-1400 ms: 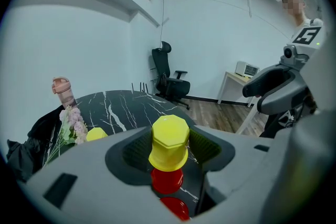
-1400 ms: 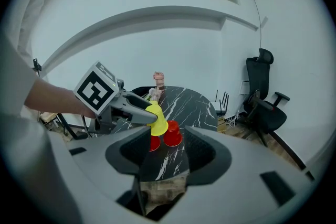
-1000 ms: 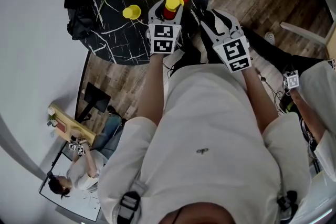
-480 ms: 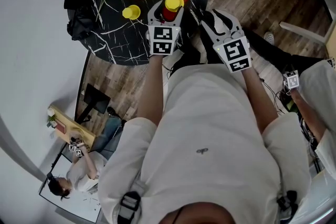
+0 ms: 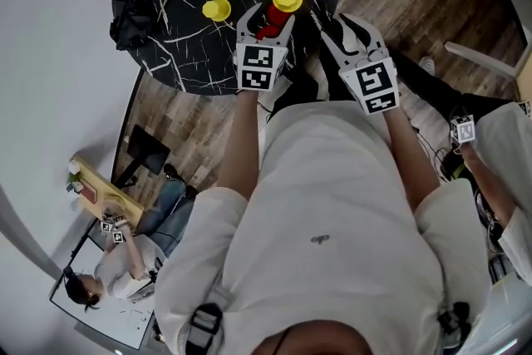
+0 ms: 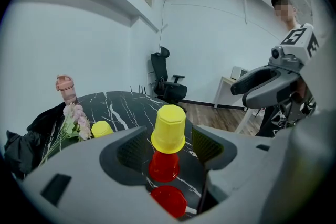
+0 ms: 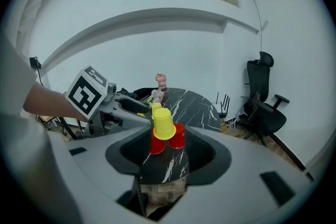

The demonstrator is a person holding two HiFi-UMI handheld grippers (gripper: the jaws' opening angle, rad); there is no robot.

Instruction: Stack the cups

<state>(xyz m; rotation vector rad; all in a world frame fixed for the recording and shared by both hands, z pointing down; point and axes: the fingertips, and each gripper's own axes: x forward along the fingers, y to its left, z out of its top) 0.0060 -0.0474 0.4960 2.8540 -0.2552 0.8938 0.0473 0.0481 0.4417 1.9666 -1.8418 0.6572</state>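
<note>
My left claw [image 6: 169,148] gapes wide, empty; just ahead of its tips the yellow cup [image 6: 168,128] stands mouth-down, axis vertical, on a red cup [image 6: 164,166]. Right claw [image 7: 168,150] open, empty.

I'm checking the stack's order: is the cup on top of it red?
No, the top cup is yellow, sitting upside down on a red cup in the left gripper view.

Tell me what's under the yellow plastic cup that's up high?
An upside-down red plastic cup stands under the upside-down yellow plastic cup, on the black marbled table. The yellow cup's rim covers the red cup's top, so how they touch is hidden.
</note>
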